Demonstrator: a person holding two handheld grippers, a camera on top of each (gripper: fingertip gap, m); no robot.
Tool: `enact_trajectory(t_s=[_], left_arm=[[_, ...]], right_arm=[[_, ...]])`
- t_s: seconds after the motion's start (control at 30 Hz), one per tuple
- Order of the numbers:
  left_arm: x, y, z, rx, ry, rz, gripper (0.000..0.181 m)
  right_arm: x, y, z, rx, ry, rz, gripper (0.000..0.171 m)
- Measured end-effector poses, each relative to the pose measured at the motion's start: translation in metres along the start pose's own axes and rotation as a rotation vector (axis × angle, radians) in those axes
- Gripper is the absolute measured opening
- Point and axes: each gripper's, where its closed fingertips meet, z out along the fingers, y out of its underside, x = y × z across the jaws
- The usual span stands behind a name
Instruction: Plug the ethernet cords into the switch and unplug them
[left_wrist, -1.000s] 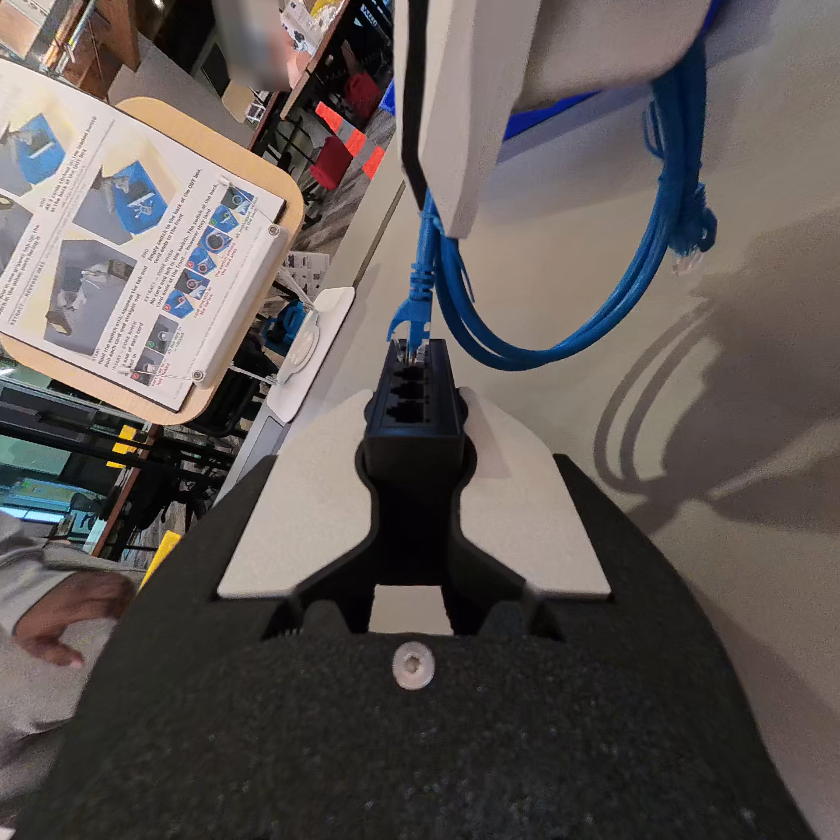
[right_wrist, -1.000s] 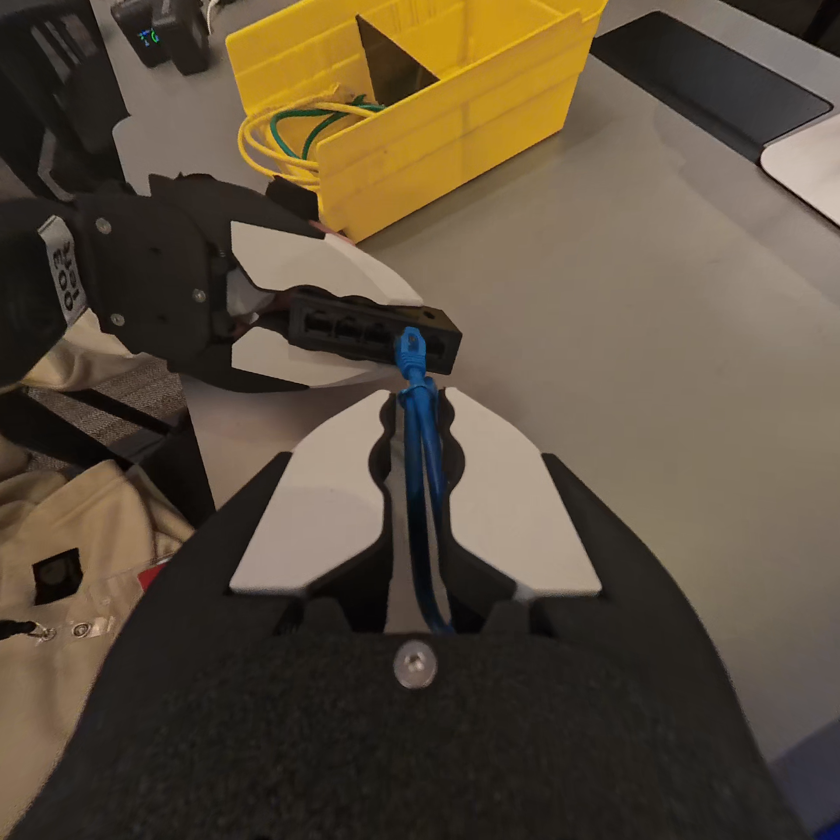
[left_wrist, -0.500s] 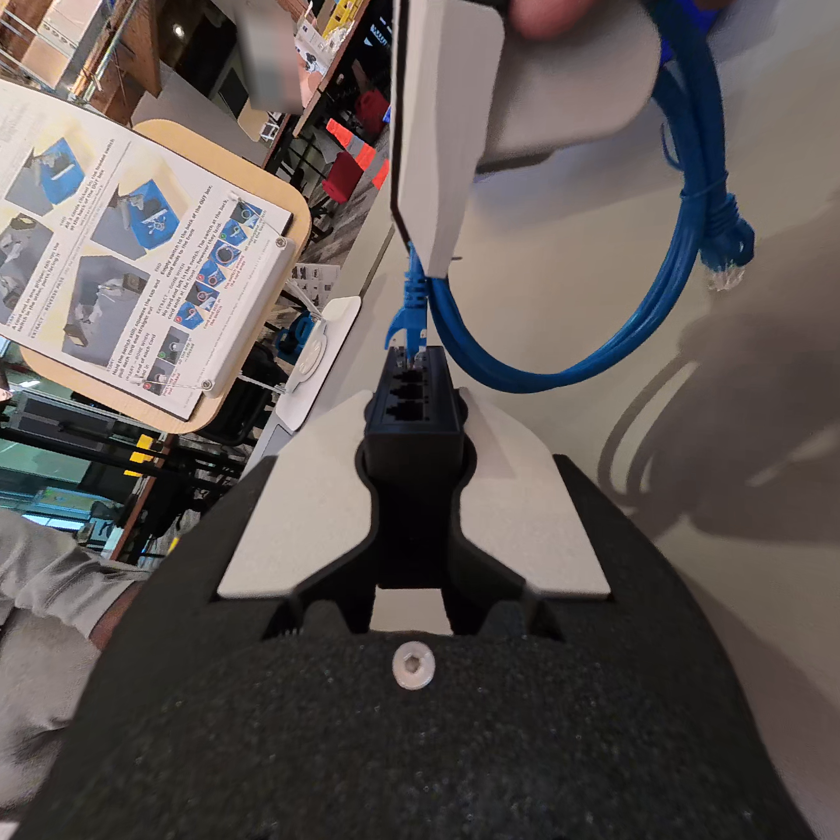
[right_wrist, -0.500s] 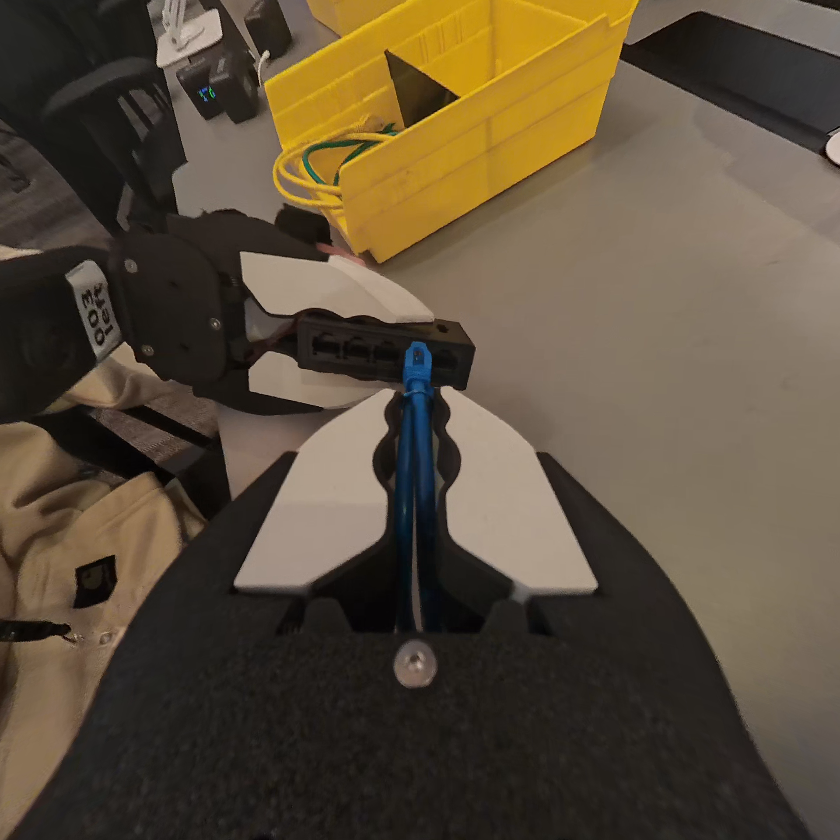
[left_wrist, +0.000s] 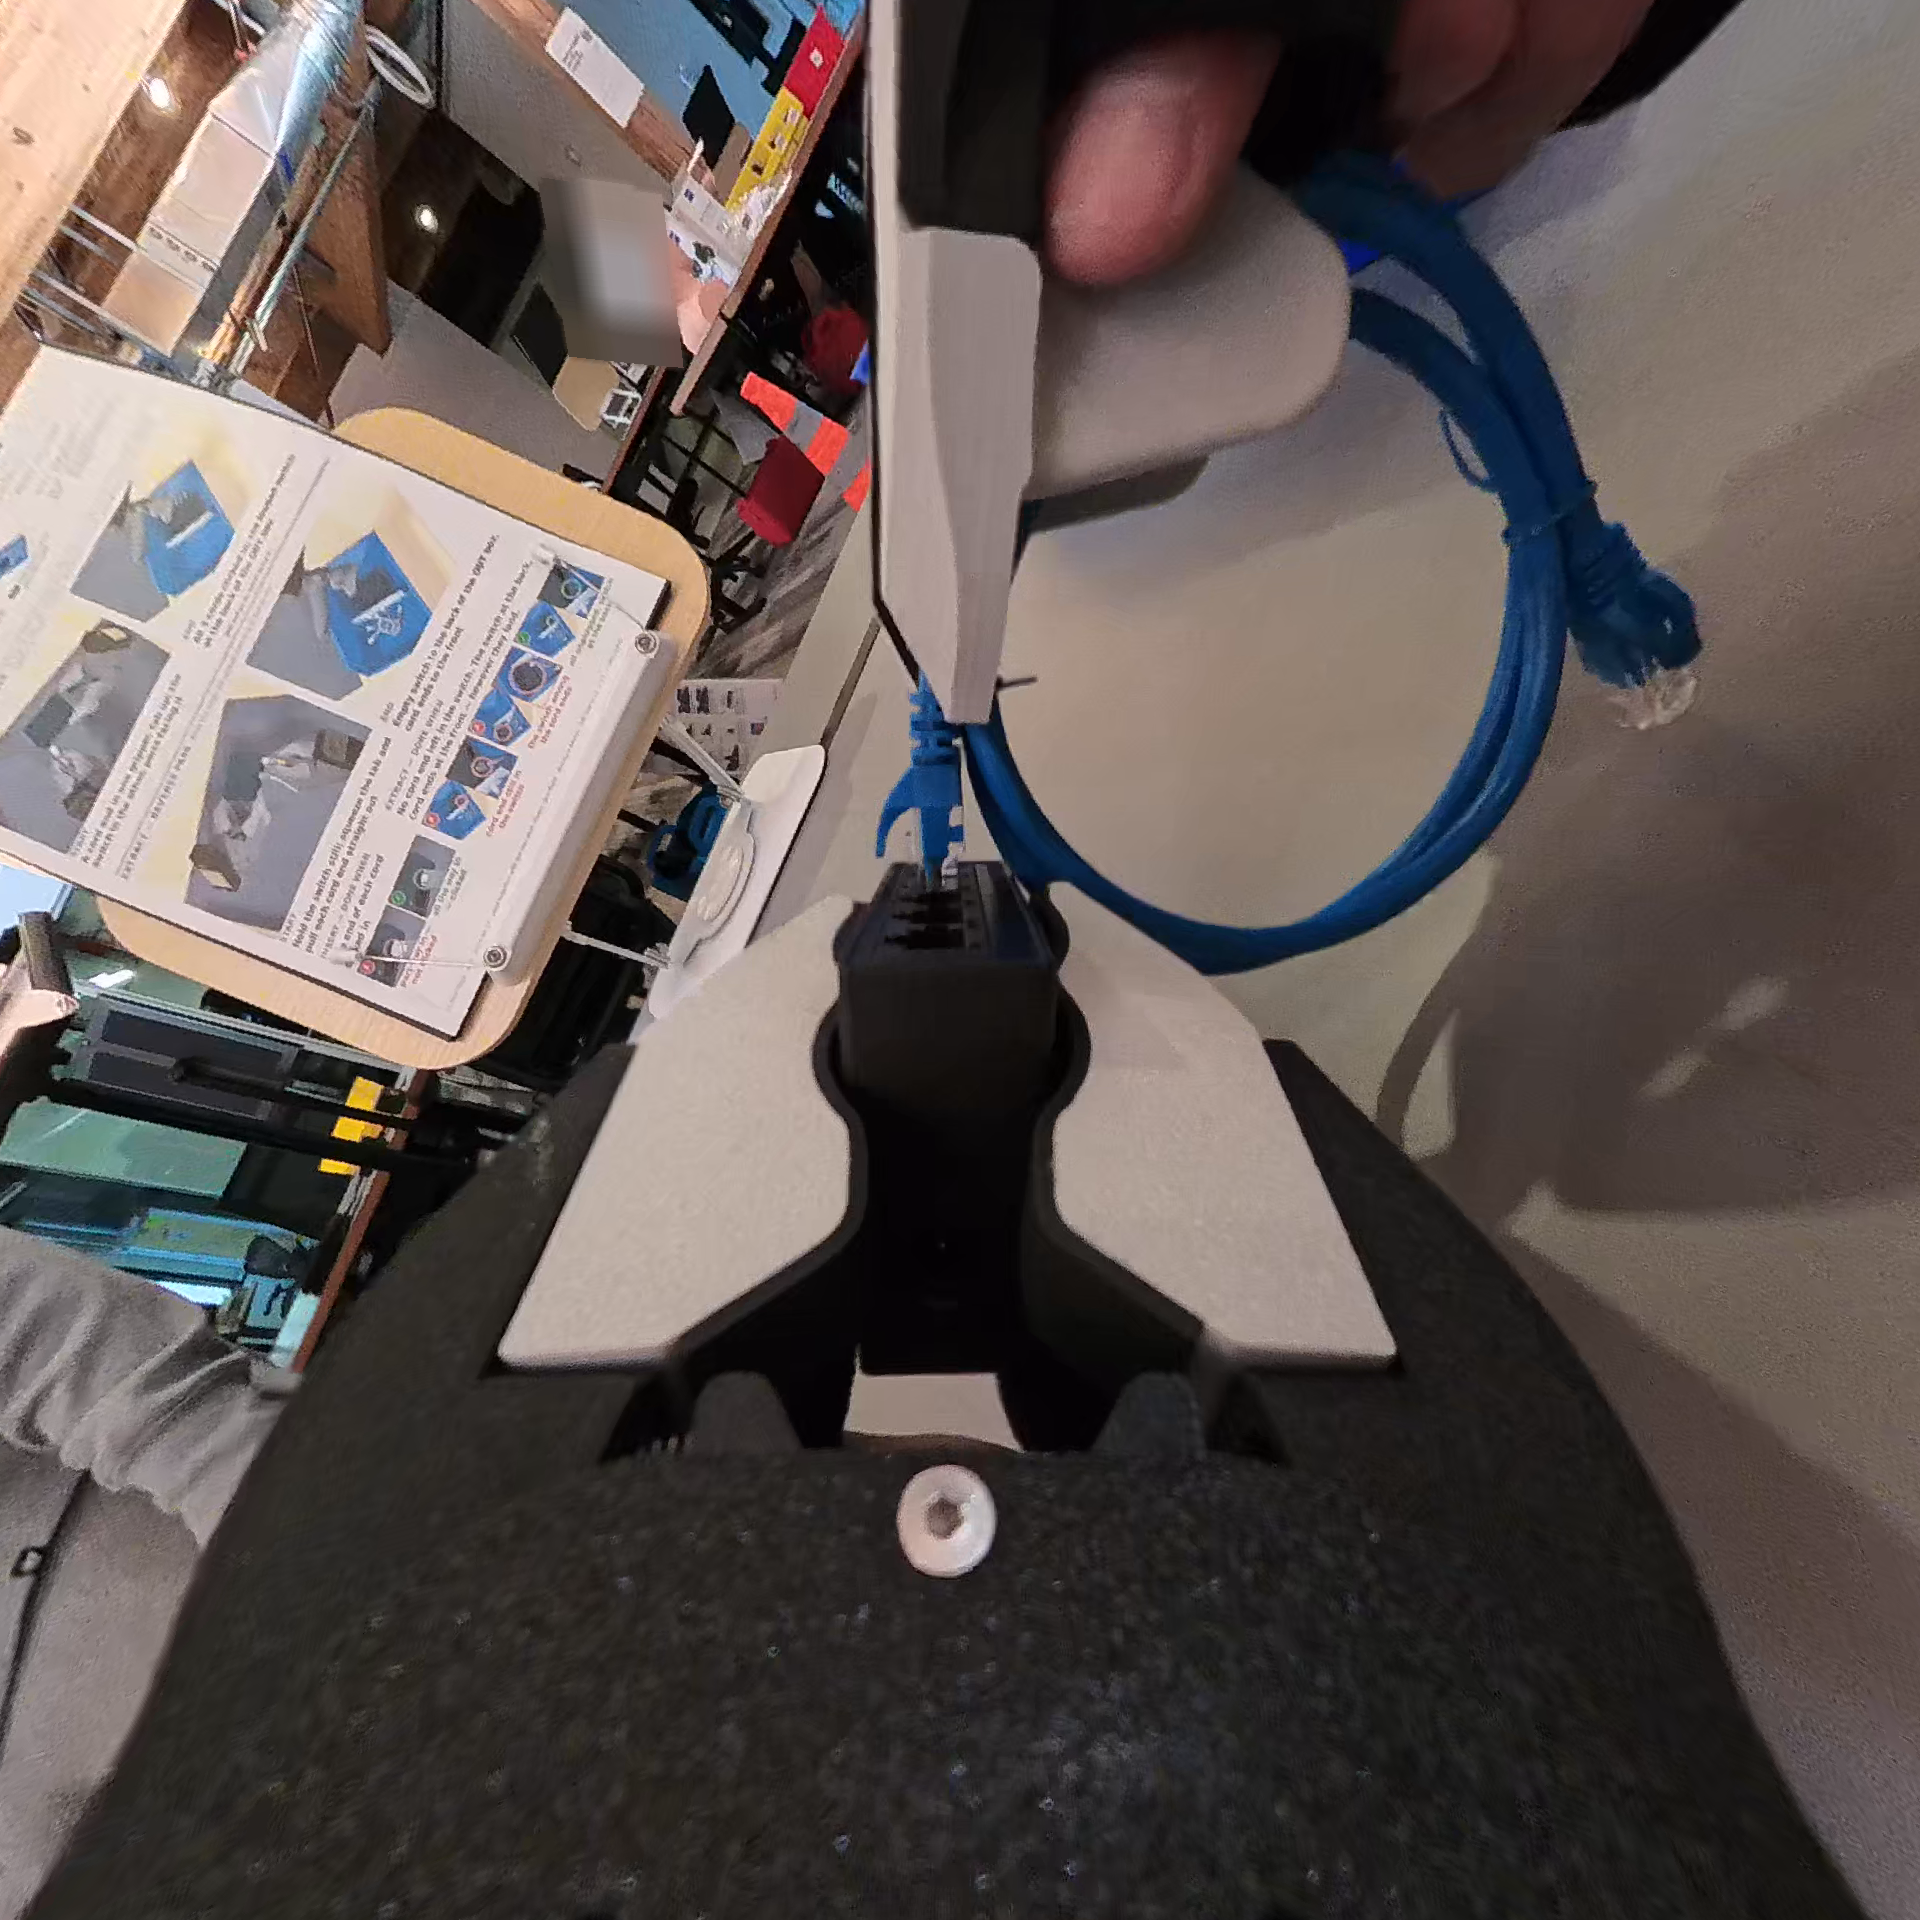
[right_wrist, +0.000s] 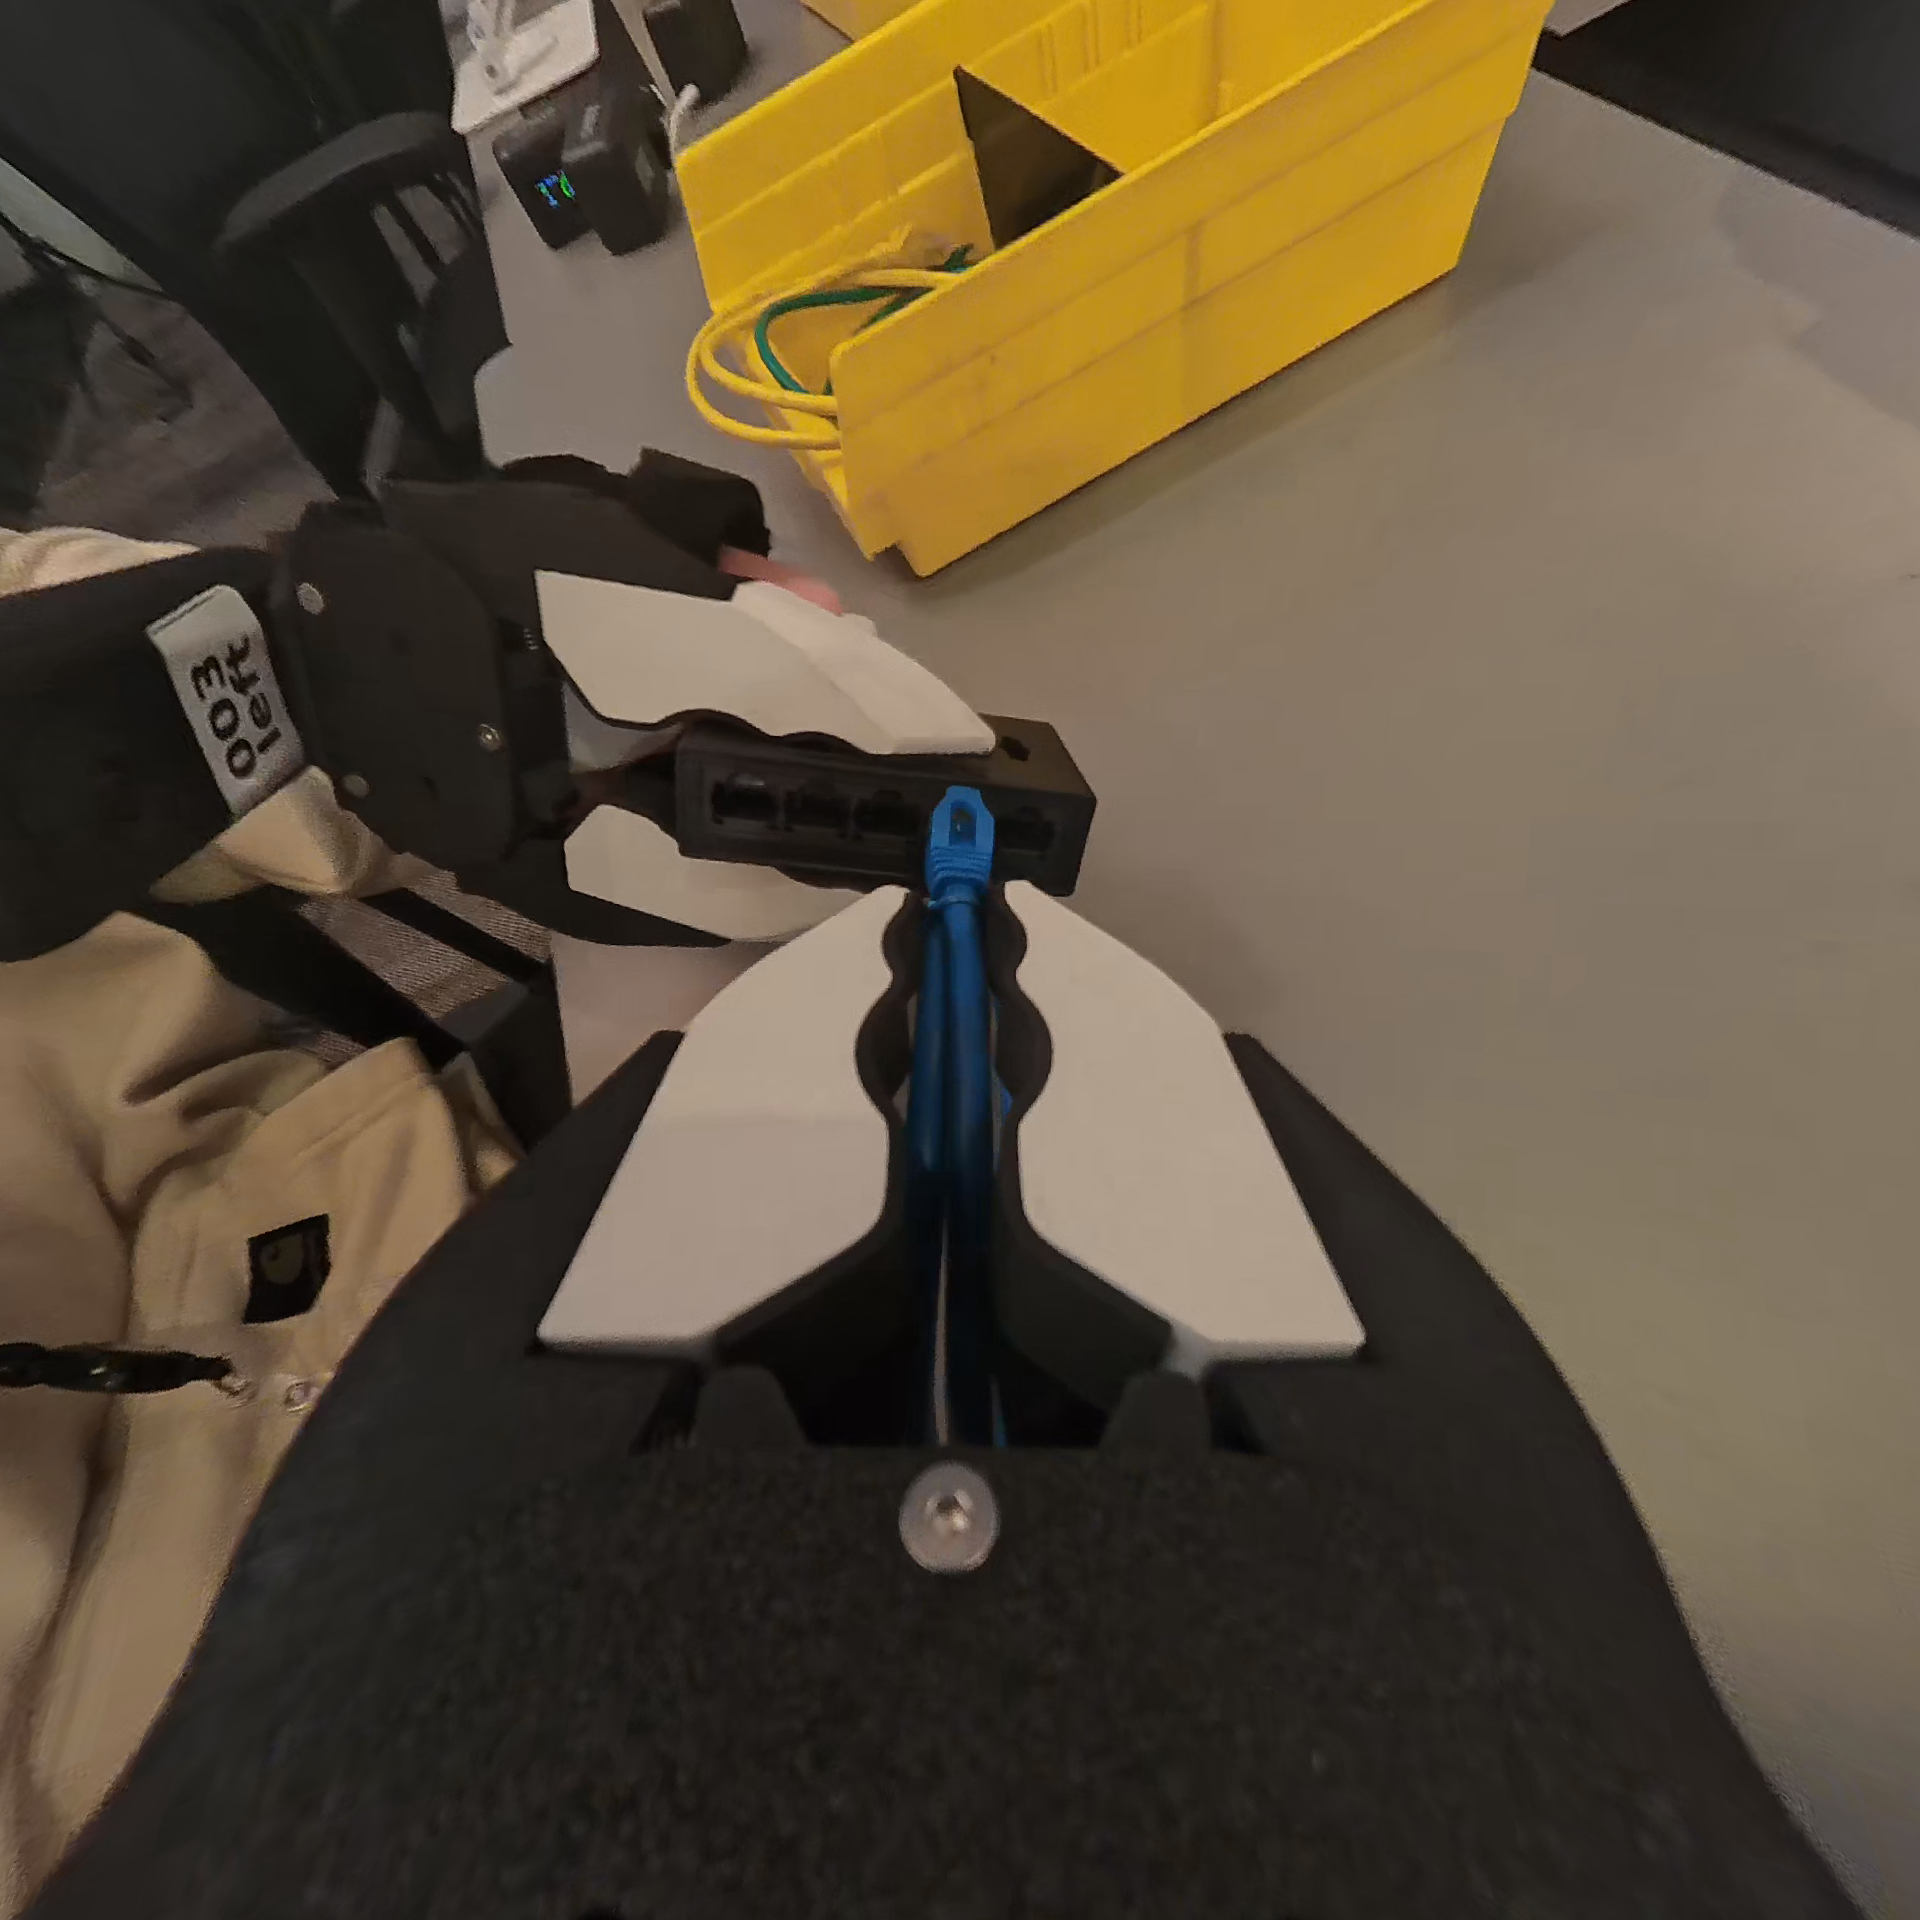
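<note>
My left gripper (left_wrist: 948, 940) is shut on a small black ethernet switch (left_wrist: 948, 977) and holds it above the table, ports facing the right gripper. The switch (right_wrist: 883, 816) also shows in the right wrist view, held by the left gripper (right_wrist: 774, 805). My right gripper (right_wrist: 961, 904) is shut on a coiled blue ethernet cord (right_wrist: 951, 1049). The cord's blue plug (right_wrist: 958, 831) sits in a port second from the switch's far end. In the left wrist view the plug (left_wrist: 925, 800) enters the switch from above, under the right gripper's fingers (left_wrist: 956, 416). The cord's loop (left_wrist: 1455, 790) hangs with its free plug (left_wrist: 1636, 644).
A yellow bin (right_wrist: 1122, 249) with yellow and green cords (right_wrist: 790, 353) stands on the grey table (right_wrist: 1507, 831) behind the switch. An instruction sheet on a wooden board (left_wrist: 312, 707) stands to the left. A beige garment (right_wrist: 156, 1195) lies at the table's near left.
The right gripper has pushed the blue plug straight into the switch port. It has drawn back a little along the cord, and the plug now sits squarely in the port.
</note>
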Motion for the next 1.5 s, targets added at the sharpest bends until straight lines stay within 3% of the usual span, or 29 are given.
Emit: enact_trajectory(t_s=[0.03,0.3,0.43,0.73,0.93,1.27,1.5], left_arm=[[0.001,-0.001,0.0,0.003,0.002,0.014,0.029],[-0.006,-0.006,-0.001,0.012,-0.036,0.075,0.03],[-0.01,-0.006,-0.001,-0.022,-0.074,0.086,0.029],[-0.011,0.008,0.005,-0.068,-0.098,0.051,0.03],[-0.004,0.019,0.011,-0.15,0.0,-0.031,0.031],[-0.004,0.003,0.005,-0.024,-0.039,0.077,0.028],[-0.002,0.004,0.012,-0.047,-0.013,0.045,0.029]], right_arm=[[0.0,0.001,0.0,0.009,-0.026,0.018,0.012],[-0.002,-0.011,-0.013,0.037,-0.085,0.048,0.023],[-0.002,-0.004,0.001,-0.021,-0.076,0.042,0.014],[0.002,-0.006,0.004,-0.053,0.076,-0.051,0.012],[0.007,-0.001,0.008,-0.127,0.17,-0.09,0.012],[0.003,0.001,0.008,-0.134,0.115,-0.081,0.012],[0.009,0.003,0.005,-0.144,0.11,-0.108,0.012]])
